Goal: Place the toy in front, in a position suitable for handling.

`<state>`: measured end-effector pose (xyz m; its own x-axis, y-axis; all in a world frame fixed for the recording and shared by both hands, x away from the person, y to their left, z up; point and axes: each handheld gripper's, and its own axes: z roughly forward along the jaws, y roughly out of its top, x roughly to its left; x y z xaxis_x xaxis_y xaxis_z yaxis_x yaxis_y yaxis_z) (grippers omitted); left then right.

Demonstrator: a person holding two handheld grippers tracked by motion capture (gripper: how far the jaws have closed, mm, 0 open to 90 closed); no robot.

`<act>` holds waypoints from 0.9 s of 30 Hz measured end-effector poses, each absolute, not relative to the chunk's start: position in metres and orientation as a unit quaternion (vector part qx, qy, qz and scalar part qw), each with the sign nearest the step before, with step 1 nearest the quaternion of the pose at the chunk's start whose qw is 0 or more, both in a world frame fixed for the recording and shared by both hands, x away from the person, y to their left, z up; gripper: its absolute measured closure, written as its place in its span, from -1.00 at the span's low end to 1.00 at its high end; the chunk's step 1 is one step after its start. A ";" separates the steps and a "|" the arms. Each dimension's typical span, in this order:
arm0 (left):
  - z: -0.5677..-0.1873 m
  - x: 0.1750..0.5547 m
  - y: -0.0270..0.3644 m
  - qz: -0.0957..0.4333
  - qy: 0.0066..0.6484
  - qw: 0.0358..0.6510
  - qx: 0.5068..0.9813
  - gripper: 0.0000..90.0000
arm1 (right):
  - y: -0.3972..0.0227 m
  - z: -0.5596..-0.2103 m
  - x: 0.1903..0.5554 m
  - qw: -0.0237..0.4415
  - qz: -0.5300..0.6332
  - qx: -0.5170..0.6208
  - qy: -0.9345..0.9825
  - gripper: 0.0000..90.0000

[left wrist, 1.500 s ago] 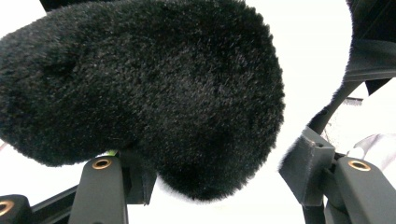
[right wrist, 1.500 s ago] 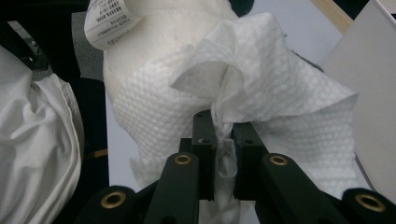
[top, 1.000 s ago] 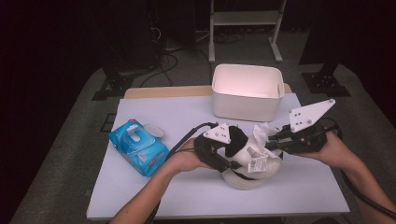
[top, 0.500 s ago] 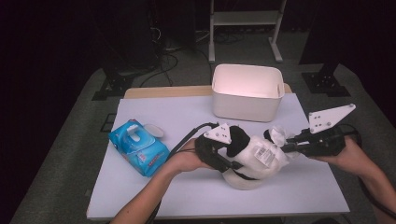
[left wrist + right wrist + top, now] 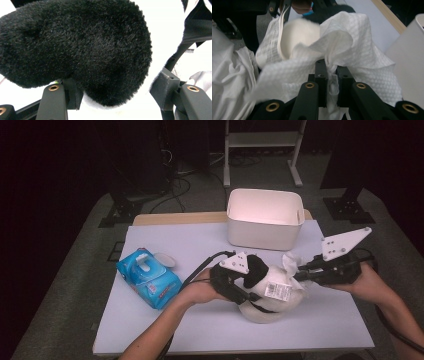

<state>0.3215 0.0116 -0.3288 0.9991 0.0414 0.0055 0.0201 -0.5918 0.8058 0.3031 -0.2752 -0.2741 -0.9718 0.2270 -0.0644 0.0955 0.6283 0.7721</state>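
Plush toy (image 5: 270,292), black and white with a sewn-in label, lies near the front right of the tabletop (image 5: 165,320), steadied by the left gripper (image 5: 239,282) and wiped by the right gripper (image 5: 306,274). In the left gripper view the fingers (image 5: 58,98) stand partly apart on either side of a black furry limb of the toy, which fills the gap between them; they appear to clamp it, presumably so that the soft body does not slide or roll under the wiping strokes. In the right gripper view the fingers (image 5: 322,82) are nearly closed, pinching a bunch of white embossed wet wipe (image 5: 342,50), whose loose folds are spread against the toy's white fur; a tight pinch at one gathered point leaves most of the sheet free to work as a cleaning surface. The blue wipe packet (image 5: 148,277) rests at the left of the tabletop with its lid flipped open, well apart from the toy, within reach should another sheet be needed. The white bin (image 5: 265,218) stands at the far edge, just behind the toy, probably as a receptacle.
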 end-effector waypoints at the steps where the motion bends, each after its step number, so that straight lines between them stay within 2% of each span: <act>1: -0.328 0.321 0.010 0.013 0.014 0.449 0.893 -0.19 | -0.268 -0.271 0.303 0.080 0.417 0.081 0.902 0.81; 10: -0.328 0.317 0.004 0.014 0.009 0.446 0.895 -0.21 | -0.229 -0.259 0.300 0.080 0.408 0.036 0.909 0.81; 18: -0.329 0.315 -0.001 0.013 0.002 0.453 0.891 -0.21 | -0.250 -0.266 0.297 0.068 0.418 0.058 0.904 0.82; 27: -0.320 0.315 -0.005 0.022 0.000 0.447 0.894 -0.17 | -0.277 -0.269 0.293 0.074 0.426 0.081 0.898 0.82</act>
<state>0.3150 -0.0053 -0.3201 0.9991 0.0189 0.0389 -0.0198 -0.5996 0.8000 0.2932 -0.2772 -0.2689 -0.9758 0.2092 -0.0639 0.0830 0.6244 0.7767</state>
